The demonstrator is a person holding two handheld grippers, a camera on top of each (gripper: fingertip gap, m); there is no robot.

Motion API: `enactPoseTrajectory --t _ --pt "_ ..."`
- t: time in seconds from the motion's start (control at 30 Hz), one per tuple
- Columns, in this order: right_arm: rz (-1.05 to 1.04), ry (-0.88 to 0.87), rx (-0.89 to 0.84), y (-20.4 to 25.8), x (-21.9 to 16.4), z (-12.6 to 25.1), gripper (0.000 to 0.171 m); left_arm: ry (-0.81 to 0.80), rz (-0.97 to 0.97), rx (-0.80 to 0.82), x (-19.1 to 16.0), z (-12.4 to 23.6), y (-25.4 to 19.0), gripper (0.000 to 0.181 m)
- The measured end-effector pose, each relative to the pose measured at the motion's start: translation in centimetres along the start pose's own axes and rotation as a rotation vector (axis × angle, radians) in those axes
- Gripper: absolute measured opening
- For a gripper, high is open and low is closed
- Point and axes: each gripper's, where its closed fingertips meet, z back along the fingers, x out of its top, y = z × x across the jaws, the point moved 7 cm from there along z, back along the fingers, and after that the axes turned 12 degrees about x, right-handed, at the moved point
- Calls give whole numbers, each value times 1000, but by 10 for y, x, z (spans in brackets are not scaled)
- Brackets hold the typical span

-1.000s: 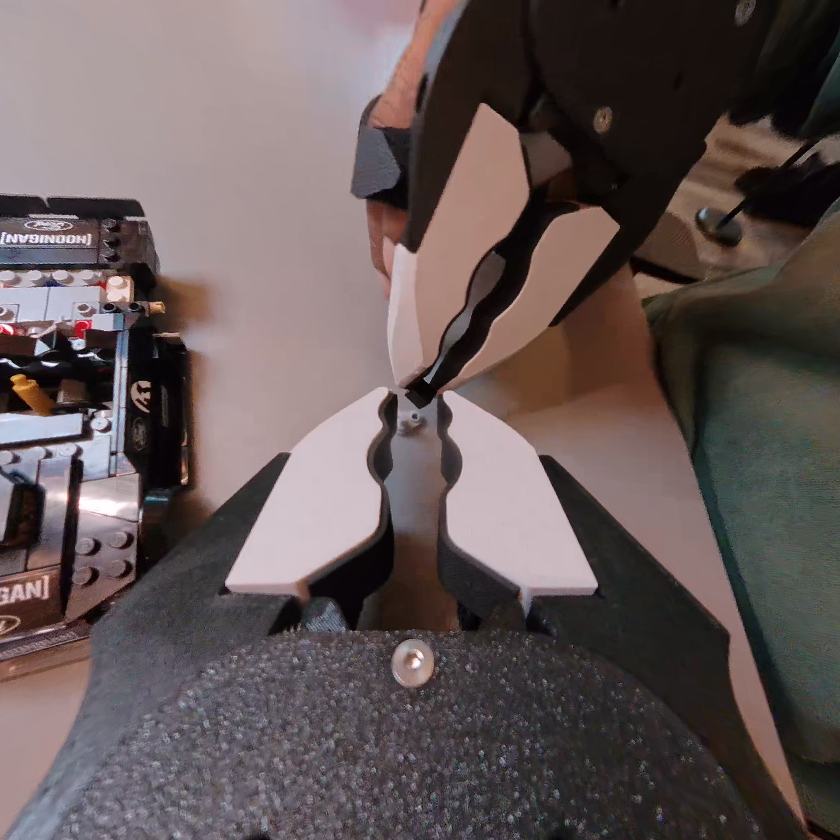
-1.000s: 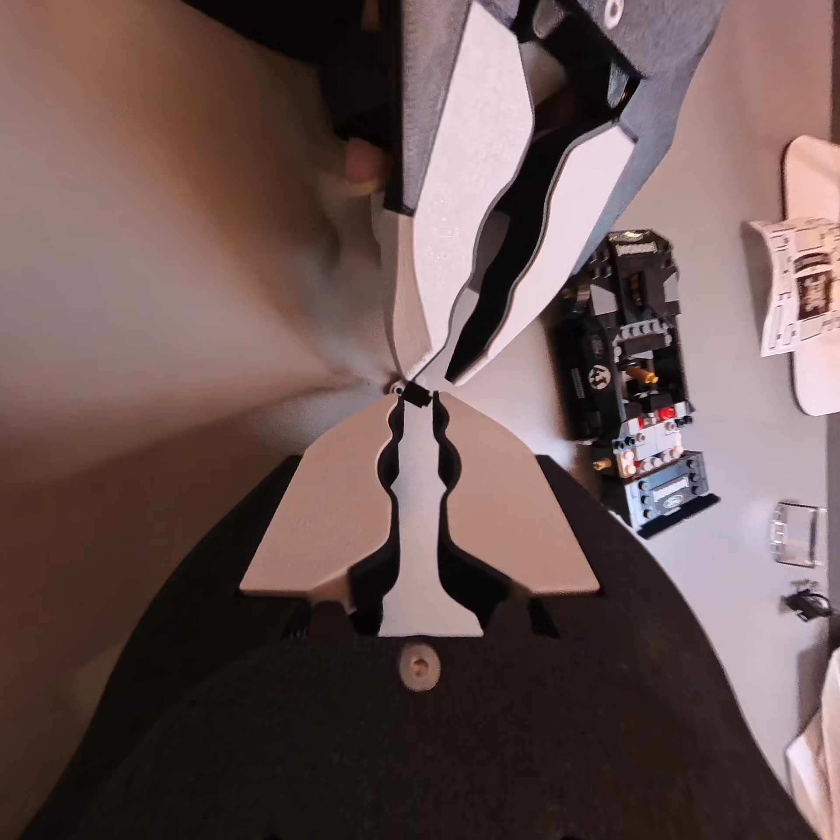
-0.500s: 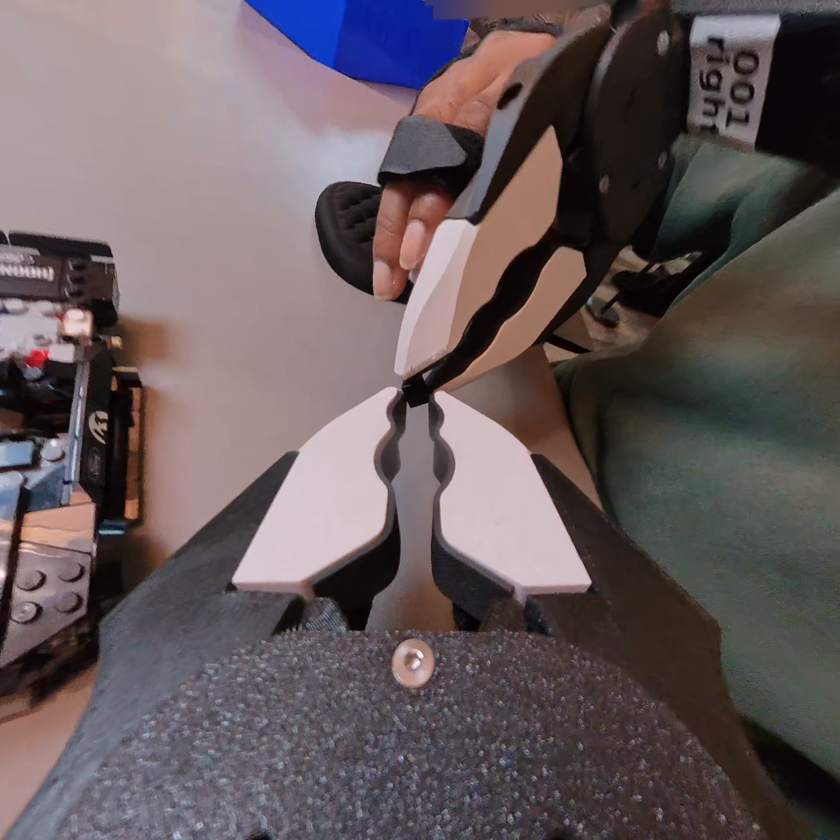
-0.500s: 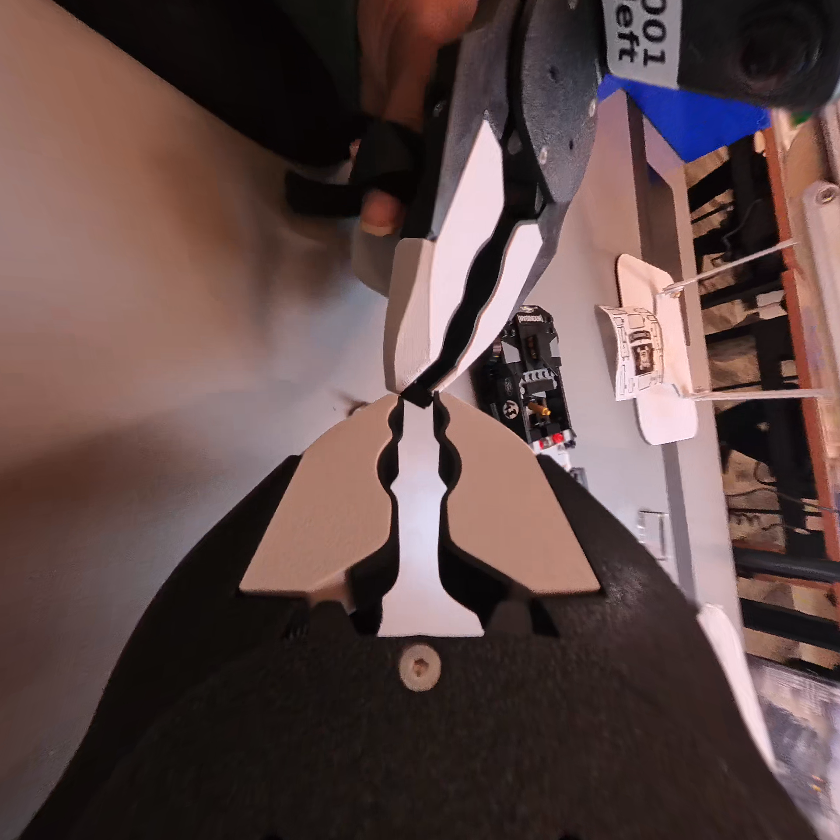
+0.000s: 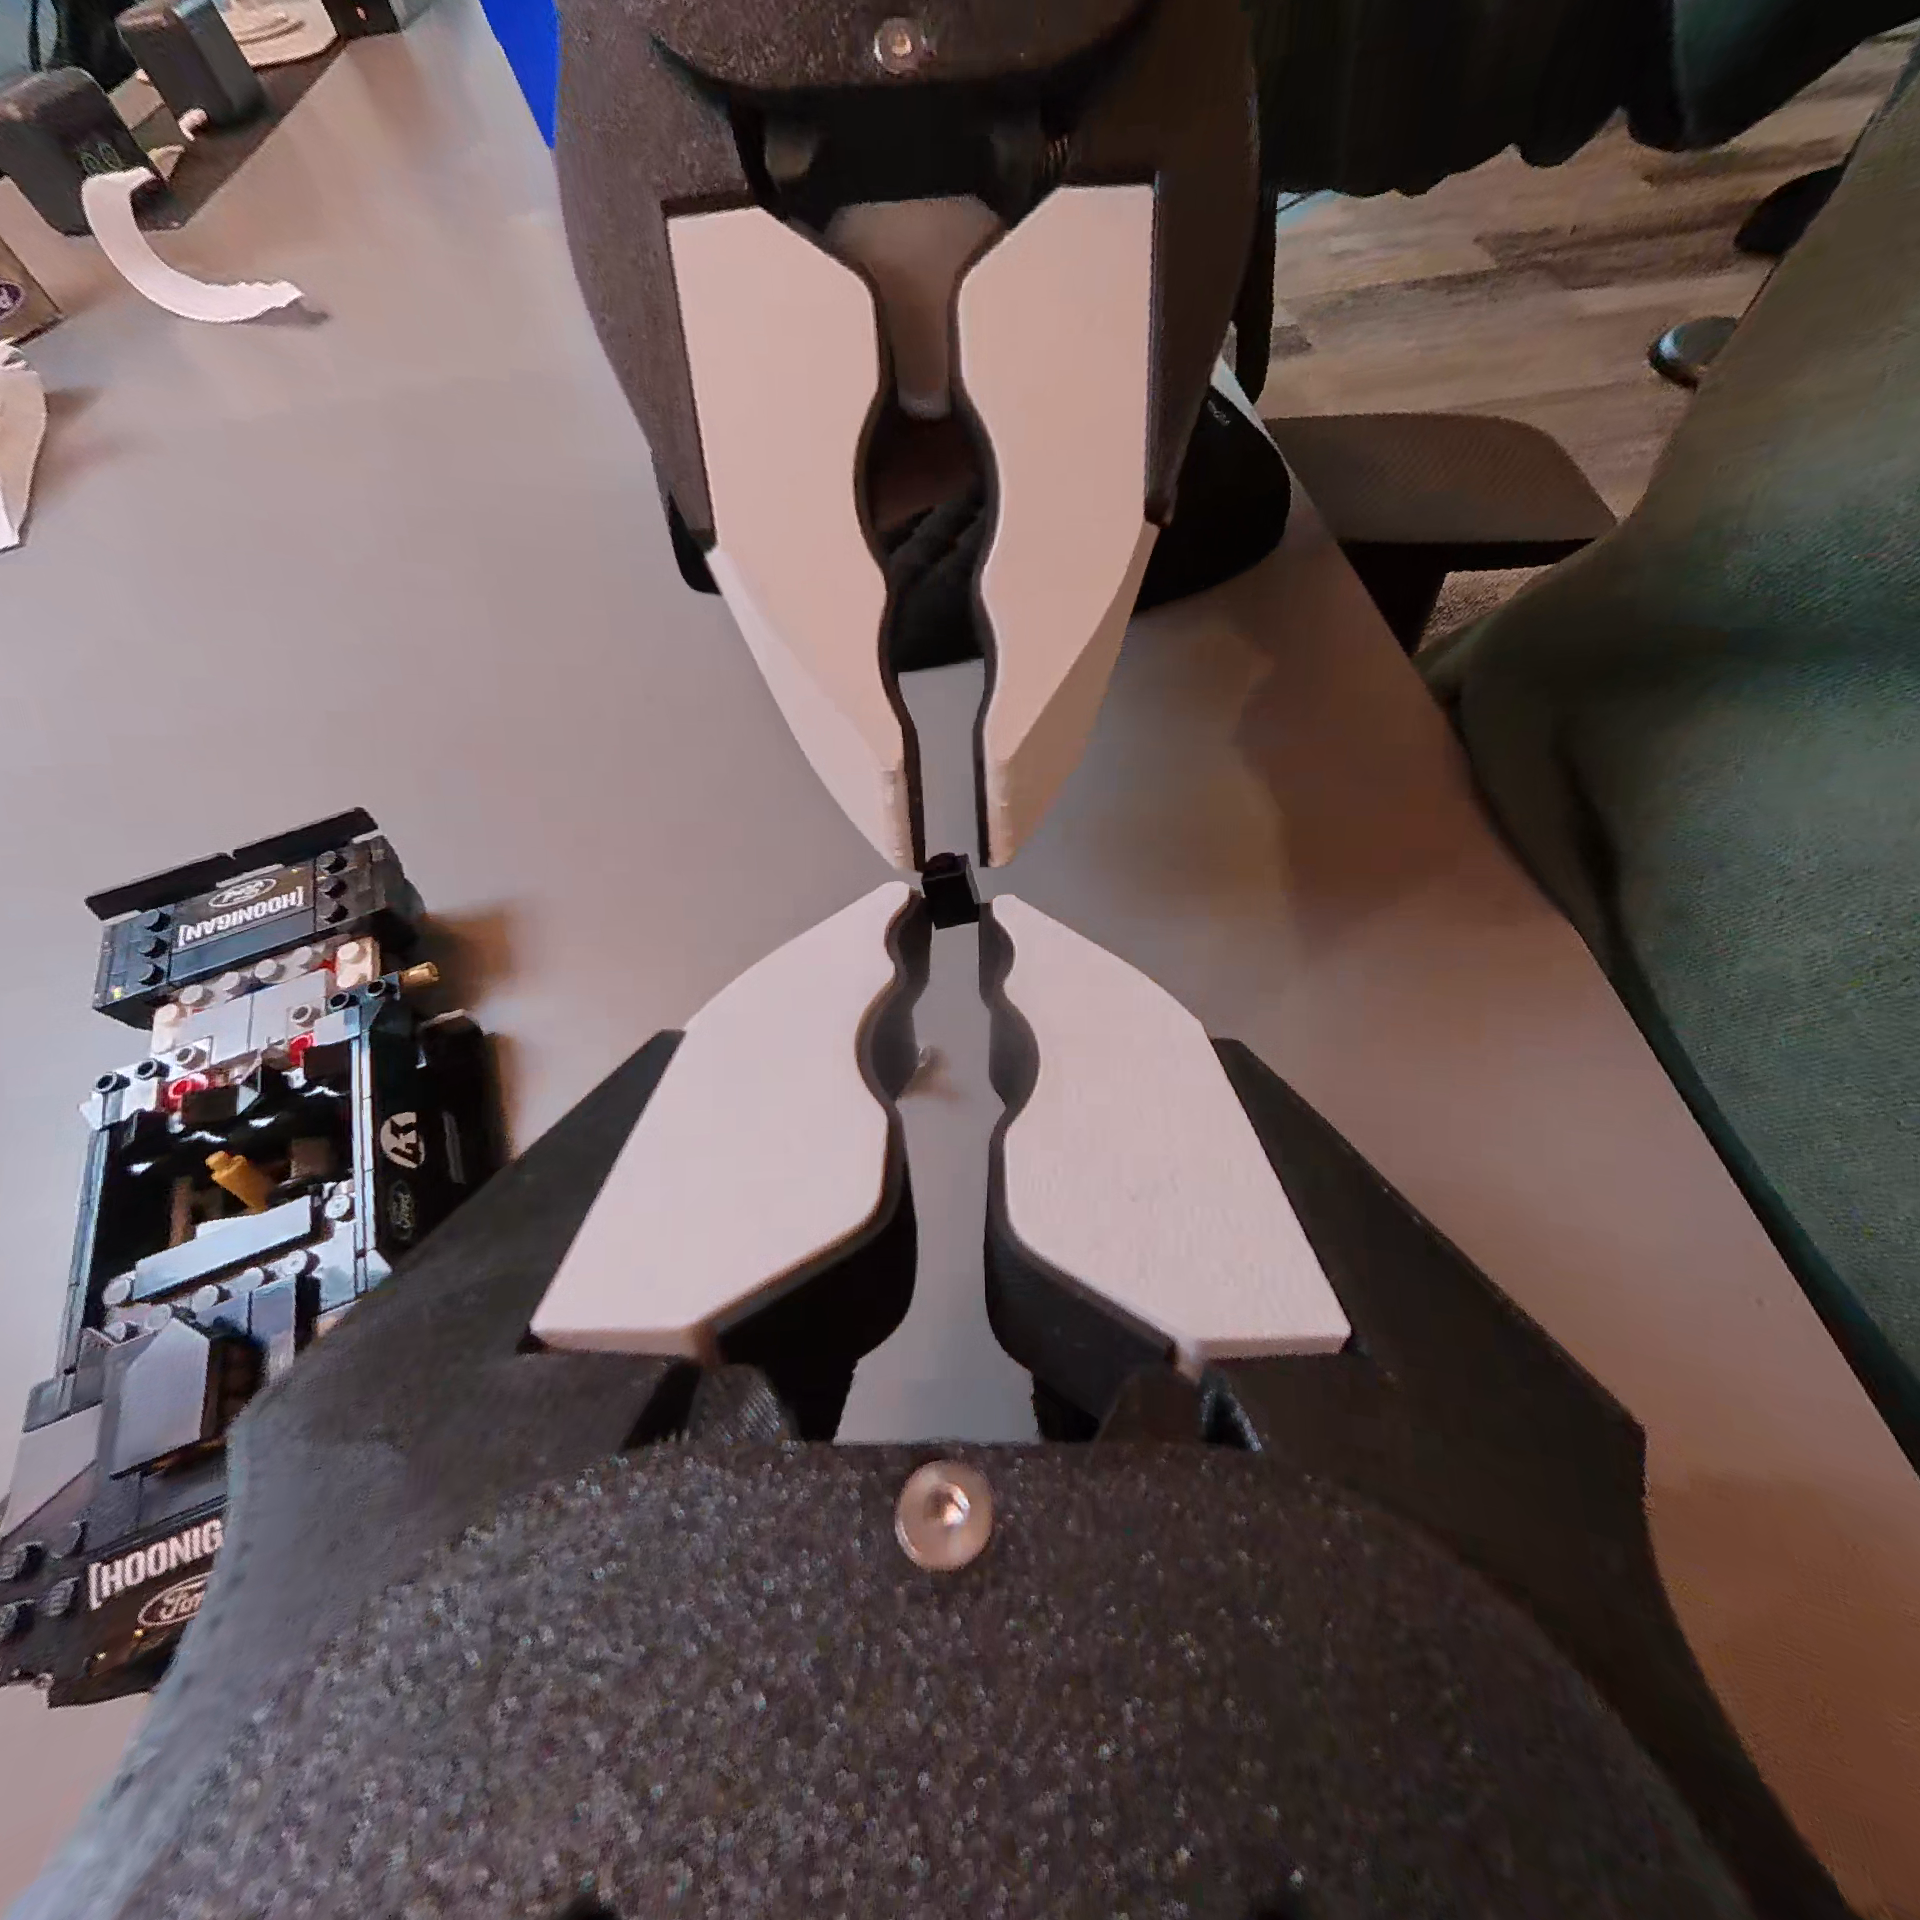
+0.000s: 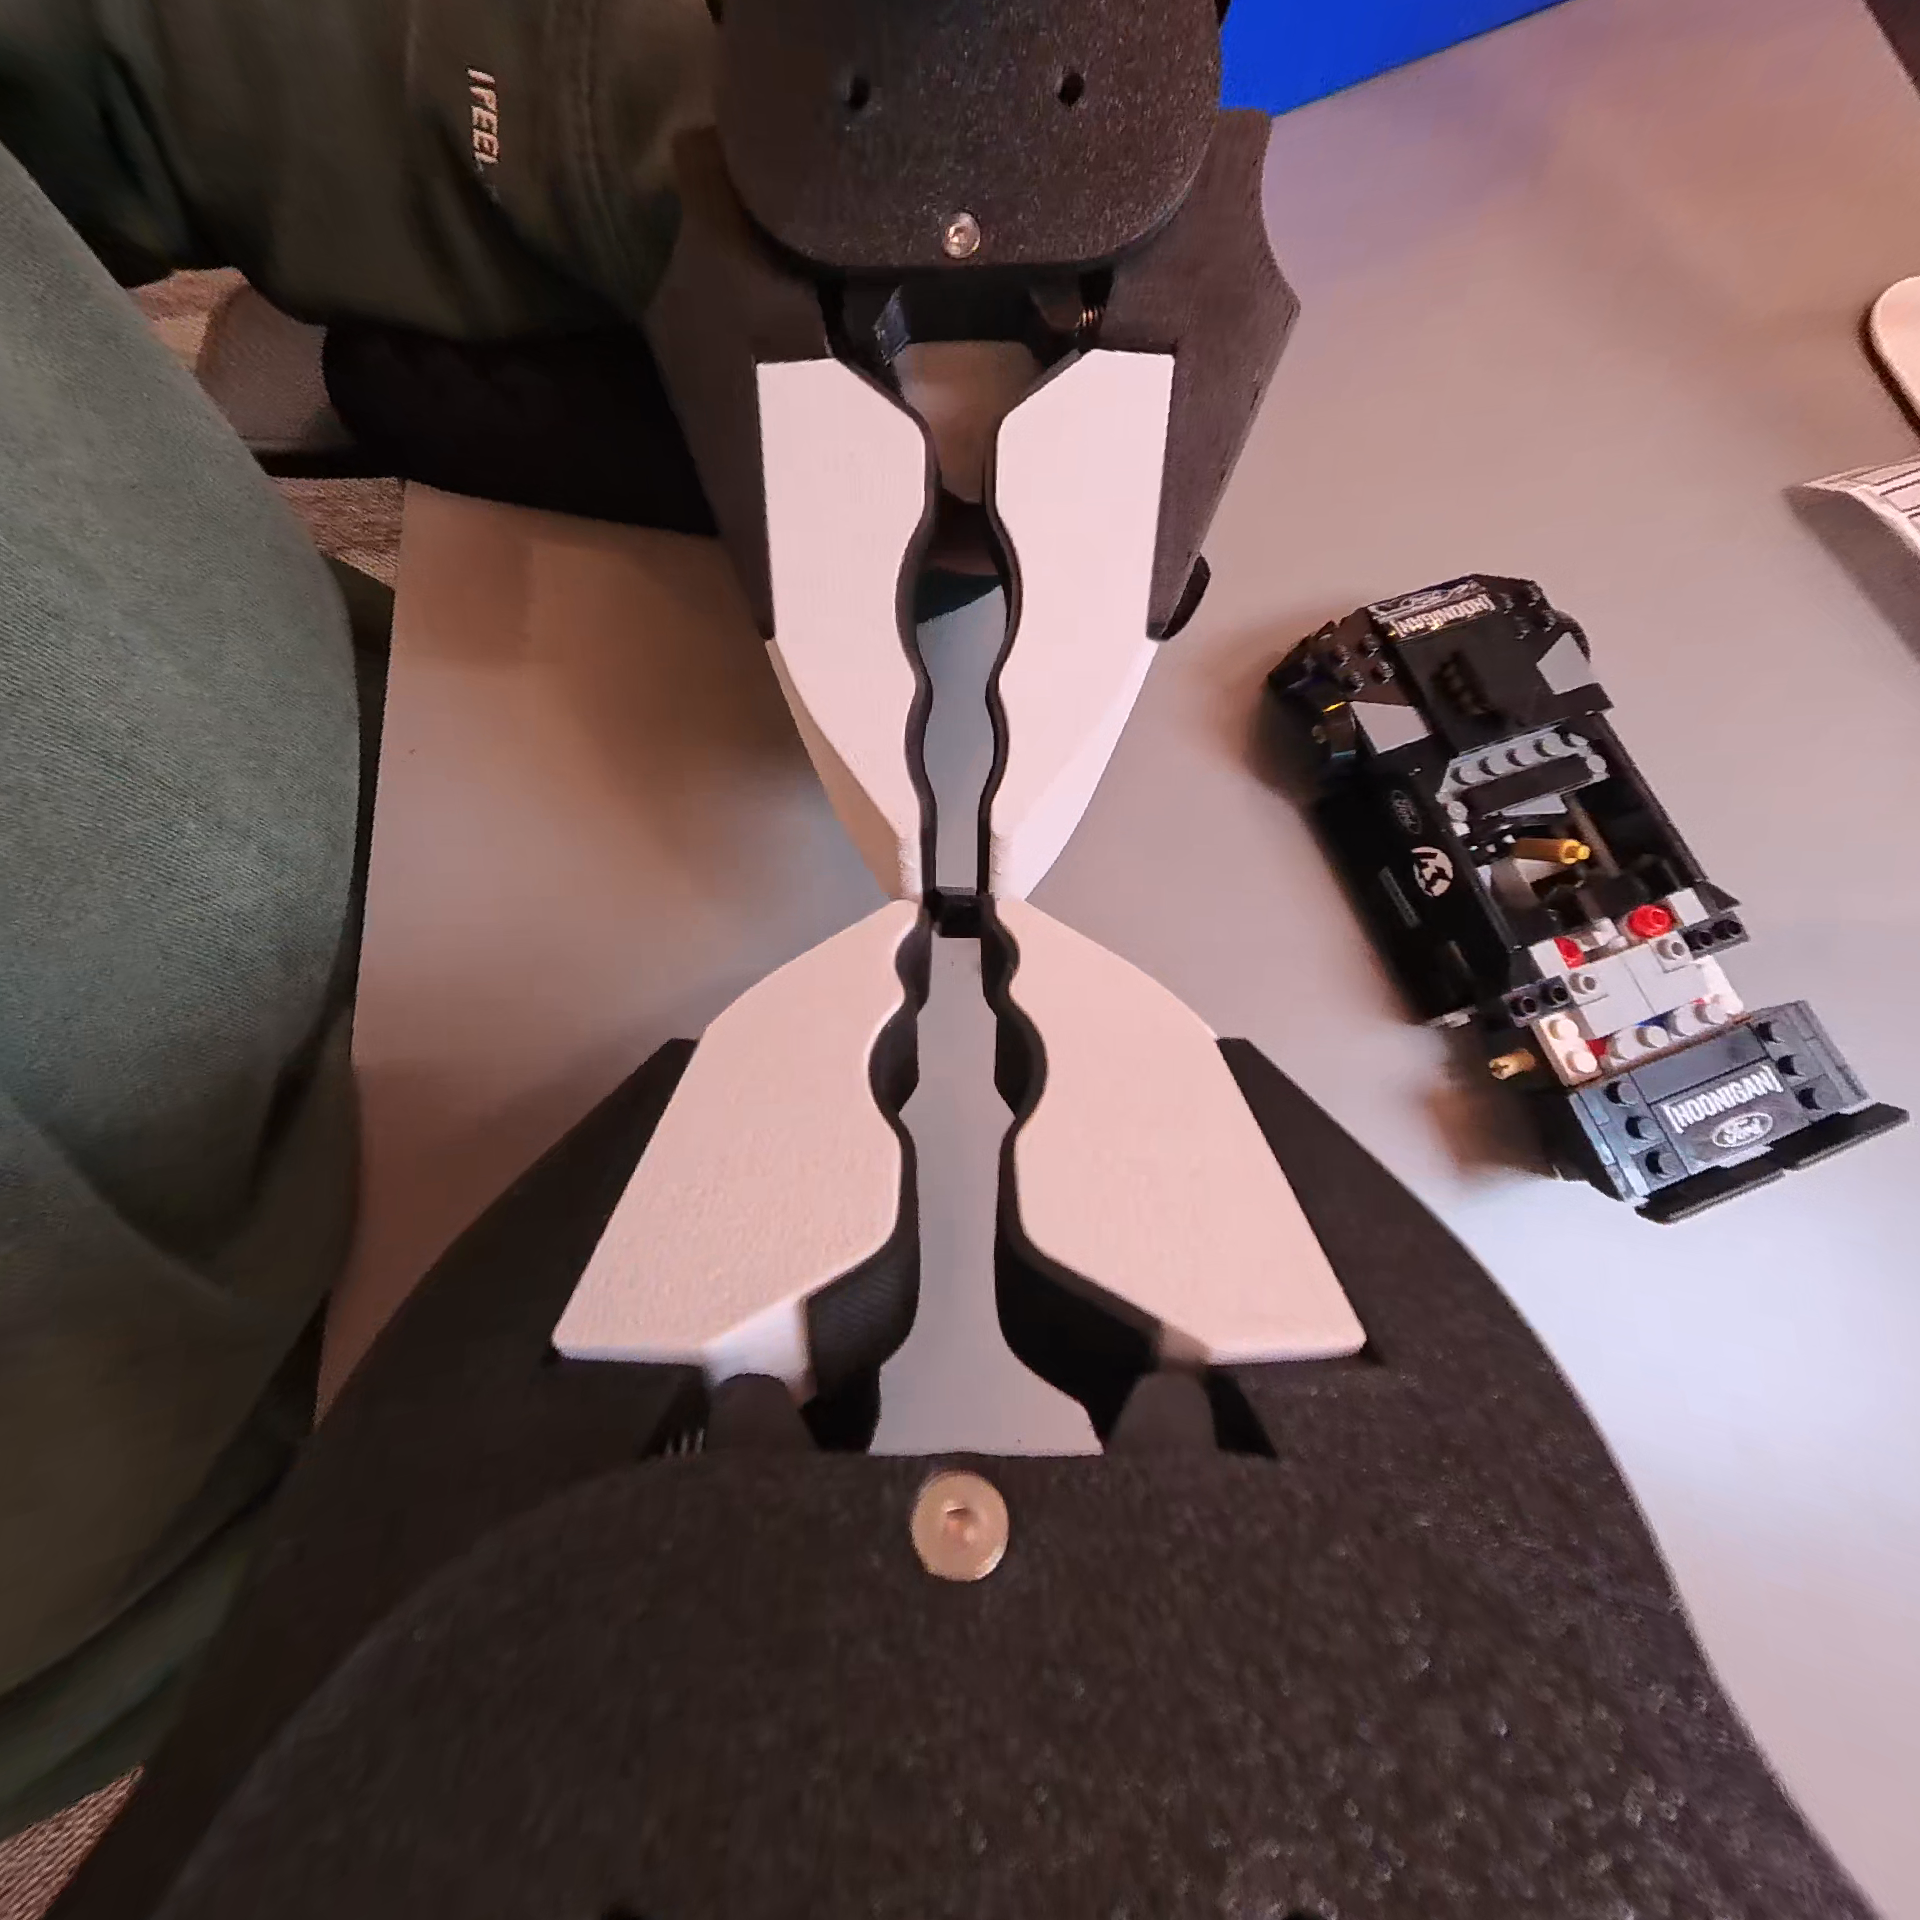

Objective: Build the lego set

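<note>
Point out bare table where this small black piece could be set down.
Bare grey table lies between the grippers and the lego car, and beyond the car toward the torn paper strip. It is crowded where both grippers pinch the small black piece.

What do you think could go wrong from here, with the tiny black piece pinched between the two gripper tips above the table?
1. The small black piece is caught only at the very tips of the left gripper and right gripper, so it could twist or pop out during the handover.
2. If dropped, it may bounce off the table edge near the person's lap.
3. The partly built car sits off to one side; a hurried move could knock it.
</note>
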Motion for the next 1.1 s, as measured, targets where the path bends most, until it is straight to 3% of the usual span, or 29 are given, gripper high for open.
enactPoseTrajectory --t 0.37,0.53,0.67,0.9,1.1 --pt "-71 3 -18 -5 -4 -2 8 23 -6 27 -2 0 2 9" --pt "-142 81 -96 -9 -12 -8 8 202 -7 64 -28 -2 15 37" --pt "-188 130 -124 -11 -15 -19 8 281 -13 22 -35 -10 7 27" --pt "-230 202 -128 -13 -18 -32 8 269 6 -65 -32 -12 -4 14" --pt "-265 222 -132 -16 -19 -34 8 291 29 23 -36 -12 9 23"
